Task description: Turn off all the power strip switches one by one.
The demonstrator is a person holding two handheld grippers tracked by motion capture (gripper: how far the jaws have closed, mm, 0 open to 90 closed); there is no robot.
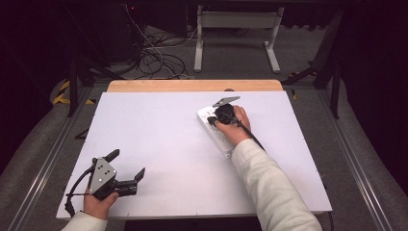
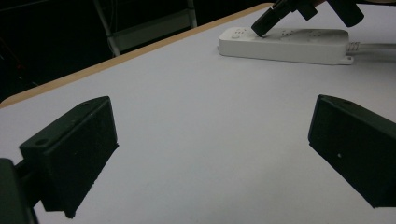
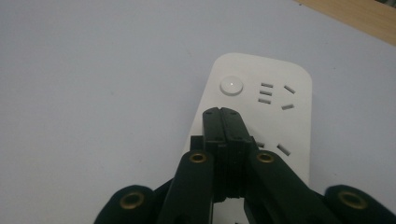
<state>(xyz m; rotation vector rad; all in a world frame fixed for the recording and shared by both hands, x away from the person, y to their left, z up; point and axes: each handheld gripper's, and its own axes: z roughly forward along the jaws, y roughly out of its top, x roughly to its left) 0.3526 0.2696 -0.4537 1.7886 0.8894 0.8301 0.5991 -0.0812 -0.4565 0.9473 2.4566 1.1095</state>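
Here, right tool (image 3: 223, 114) clenched, tip angled down w/ power strip (image 3: 285, 121) beneath; left tool (image 1: 126, 169) released, resting.

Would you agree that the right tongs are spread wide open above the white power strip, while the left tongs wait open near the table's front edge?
Not quite: the right tongs are shut, their jaws pressed together over the white power strip, as the right gripper view shows. The rest holds: the left tongs wait open near the table's front edge.
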